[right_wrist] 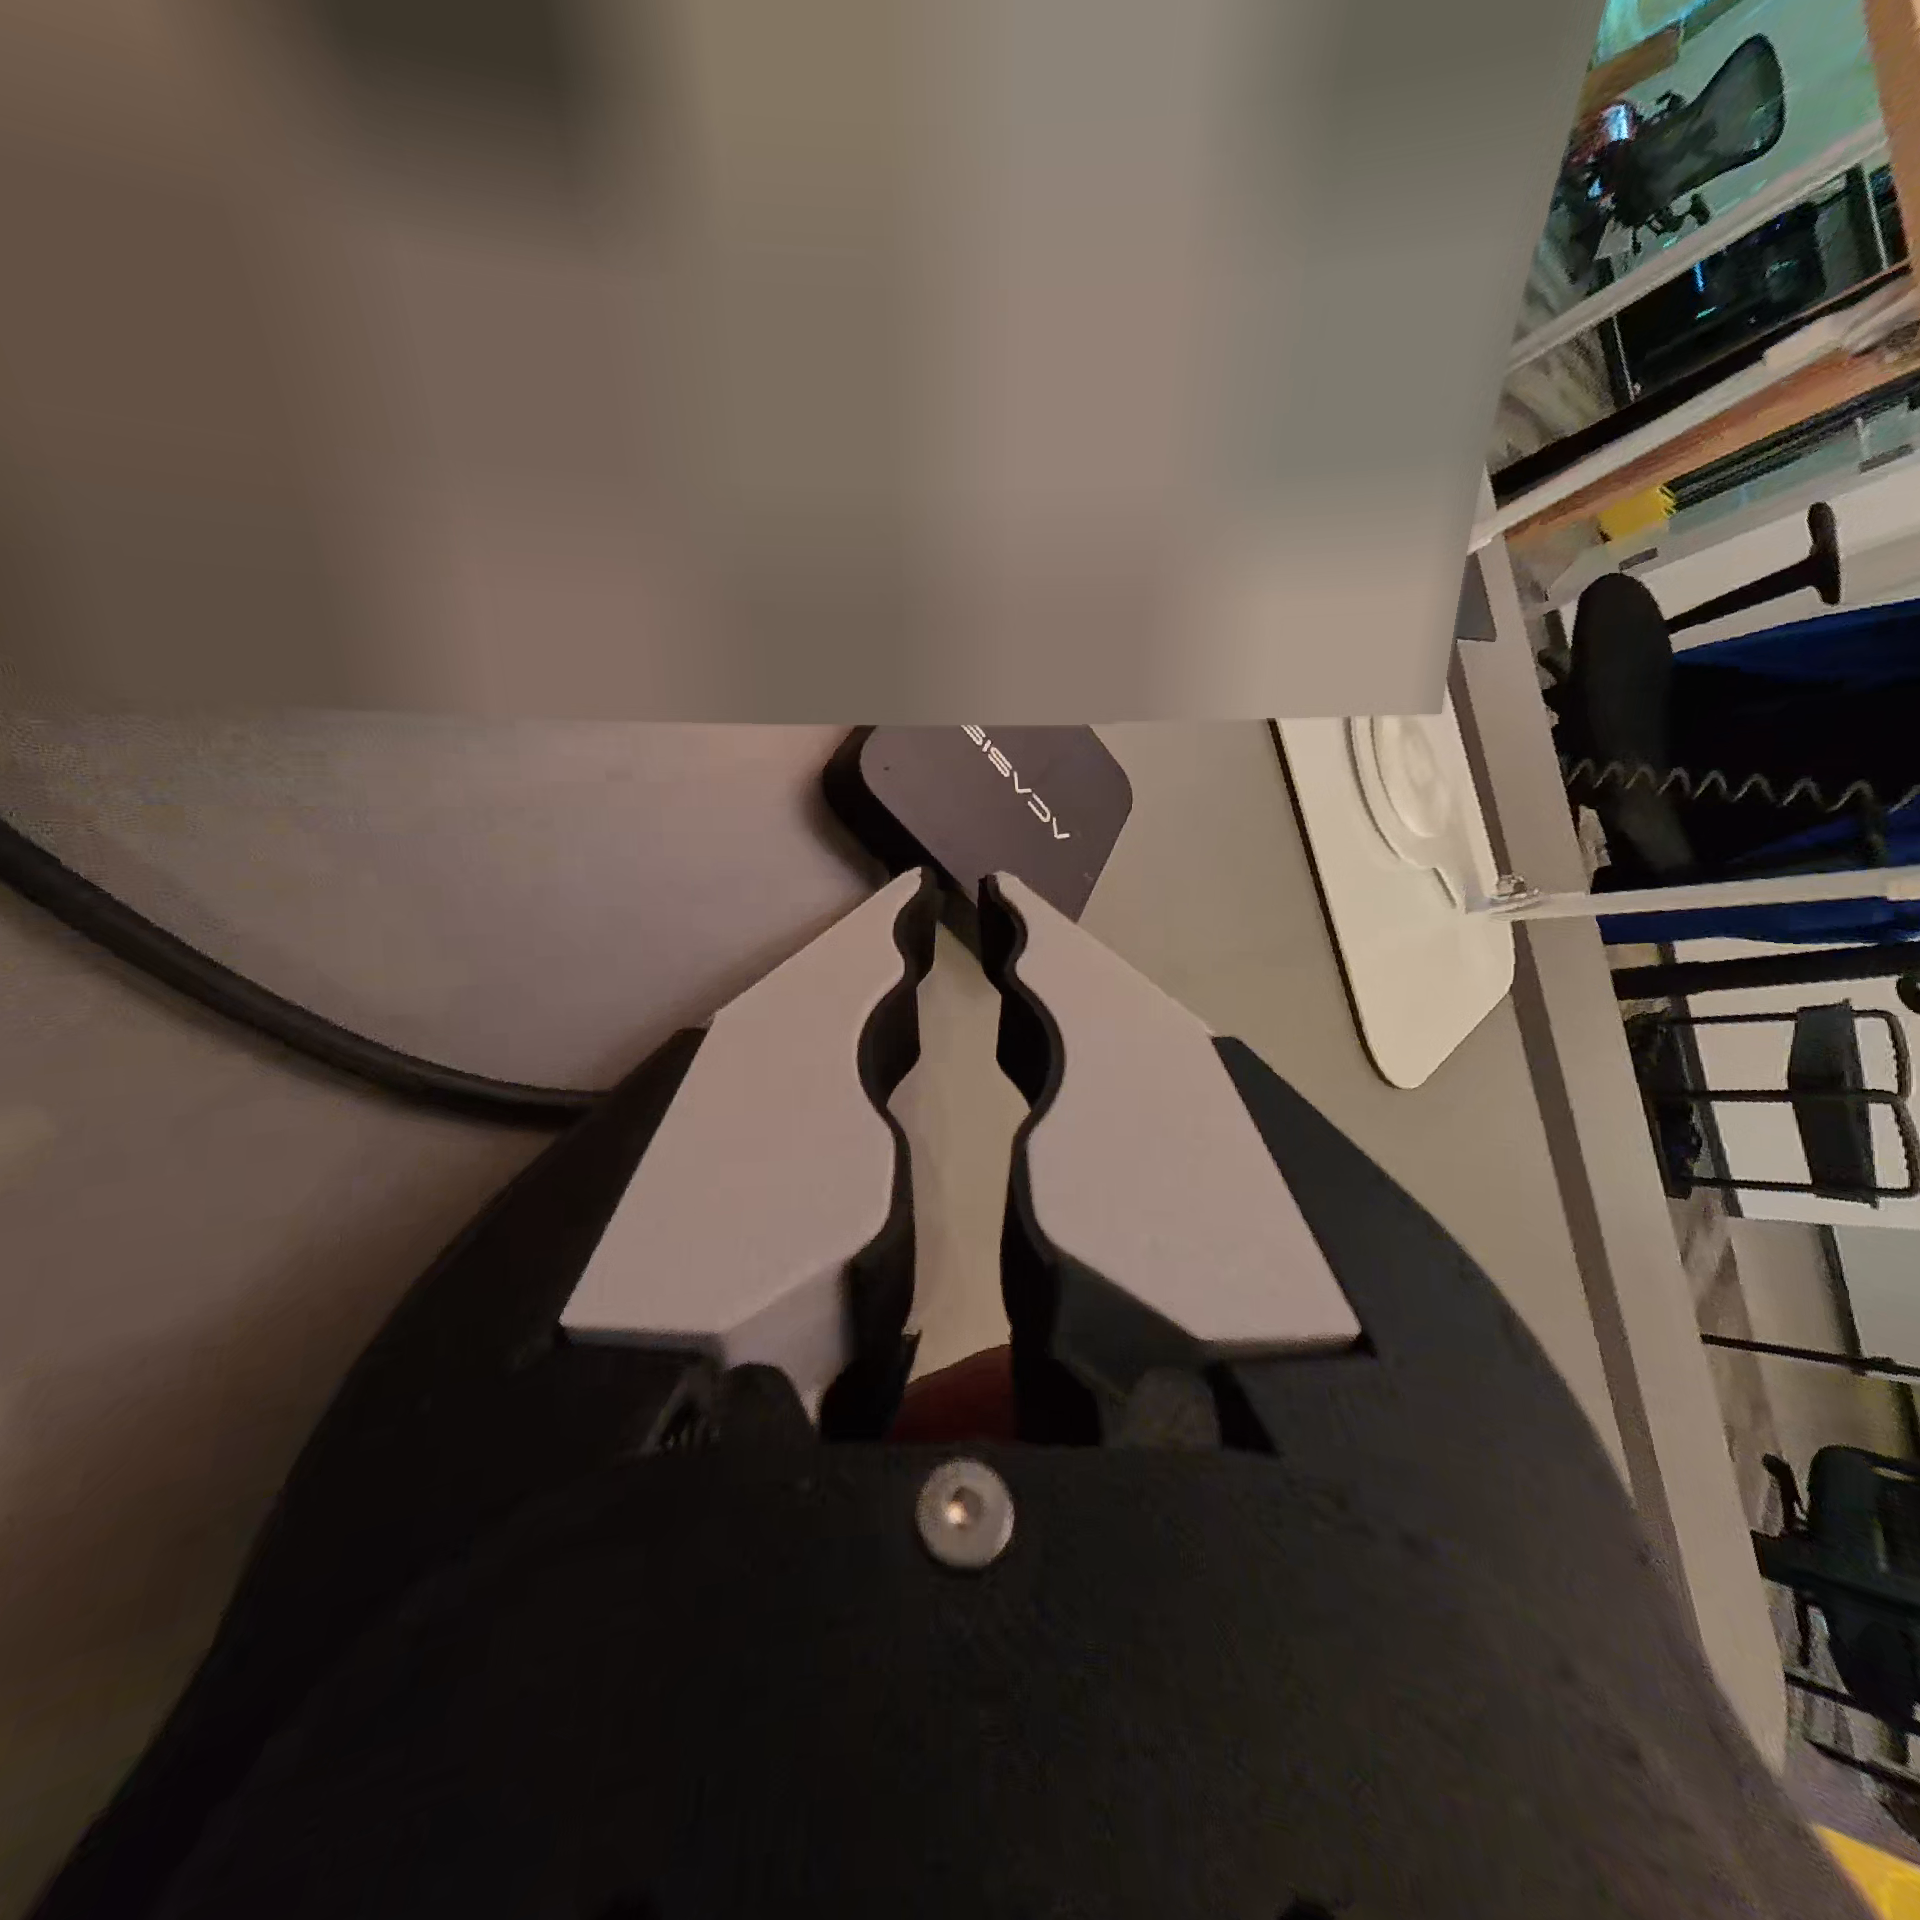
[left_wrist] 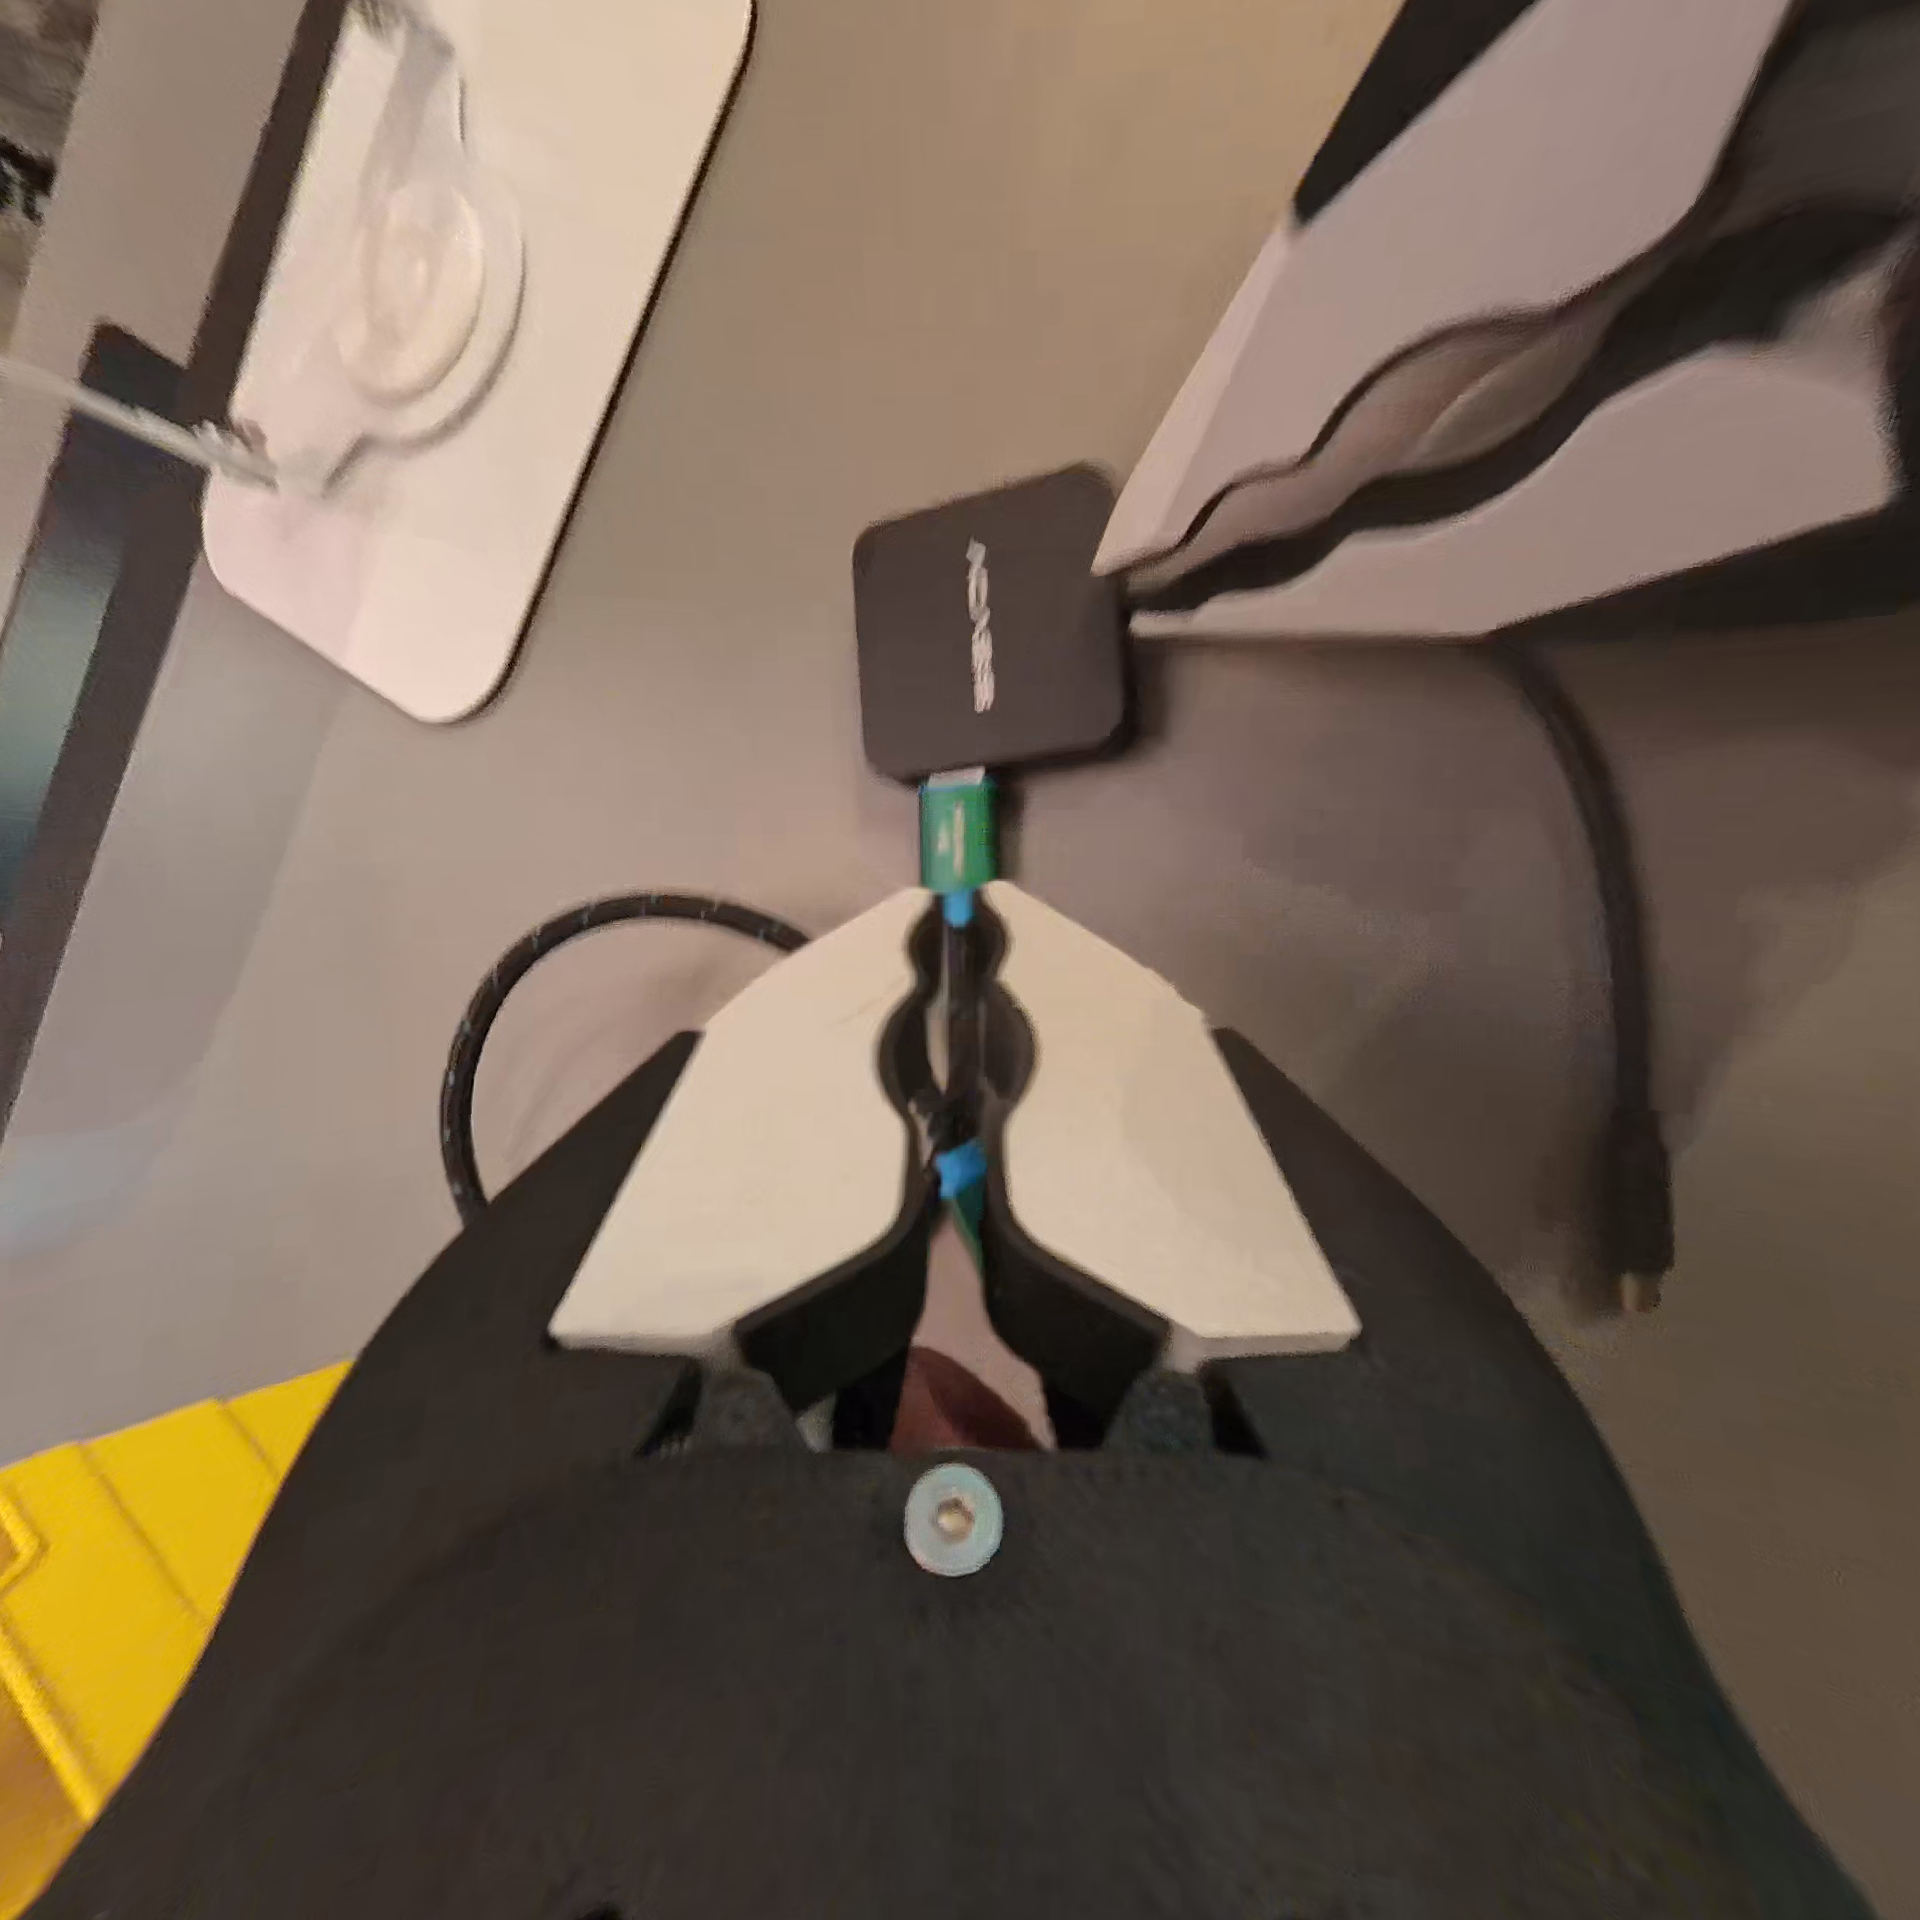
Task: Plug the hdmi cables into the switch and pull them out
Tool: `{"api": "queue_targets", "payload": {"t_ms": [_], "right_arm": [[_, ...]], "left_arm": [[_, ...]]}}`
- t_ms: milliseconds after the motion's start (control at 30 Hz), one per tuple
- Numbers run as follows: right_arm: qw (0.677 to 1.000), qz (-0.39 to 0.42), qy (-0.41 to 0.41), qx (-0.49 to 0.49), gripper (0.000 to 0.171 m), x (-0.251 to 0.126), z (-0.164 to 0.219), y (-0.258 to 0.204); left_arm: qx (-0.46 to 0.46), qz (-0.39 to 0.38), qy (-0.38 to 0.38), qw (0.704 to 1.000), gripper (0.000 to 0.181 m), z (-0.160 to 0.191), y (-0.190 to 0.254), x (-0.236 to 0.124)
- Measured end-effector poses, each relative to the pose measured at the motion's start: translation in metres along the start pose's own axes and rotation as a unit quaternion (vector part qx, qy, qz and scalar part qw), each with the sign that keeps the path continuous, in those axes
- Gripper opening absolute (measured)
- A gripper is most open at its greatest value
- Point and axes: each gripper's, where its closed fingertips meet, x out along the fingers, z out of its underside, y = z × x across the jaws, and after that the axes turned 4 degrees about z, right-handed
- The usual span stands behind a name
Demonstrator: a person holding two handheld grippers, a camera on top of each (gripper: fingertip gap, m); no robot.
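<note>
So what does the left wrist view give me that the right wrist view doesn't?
Only the left wrist view: the green HDMI plug at the switch's port, its cable pinched in the left gripper, and a loose black cable. Only the right wrist view: the right gripper close up, slightly parted at the switch's corner. Both: the black switch and white pad.

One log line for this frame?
left gripper: shut on green plug cable | plug at switch | right gripper: at switch, grip unclear
</note>
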Motion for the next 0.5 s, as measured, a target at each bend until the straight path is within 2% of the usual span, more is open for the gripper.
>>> {"api": "queue_targets", "payload": {"t_ms": [100,200,333,433,500], "right_arm": [[1.000,0.006,-0.014,0.016,0.004,-0.001,0.006,0.007],[0.998,-0.011,-0.039,0.039,0.004,0.002,0.018,0.007],[0.996,-0.012,-0.063,0.053,0.002,0.005,0.026,0.010],[0.995,-0.015,-0.083,0.062,0.001,0.010,0.028,0.014],[0.993,-0.013,-0.095,0.073,0.004,0.014,0.030,0.020]], "left_arm": [[-0.010,-0.006,-0.049,0.999,0.009,0.025,-0.007,0.004],[-0.024,0.028,-0.090,0.995,0.010,0.046,0.005,0.014],[-0.028,0.018,-0.089,0.995,0.007,0.044,0.006,0.015],[-0.063,0.105,-0.064,0.990,0.003,0.035,0.039,0.015],[-0.051,0.109,-0.050,0.991,0.001,0.027,0.054,0.014]]}}
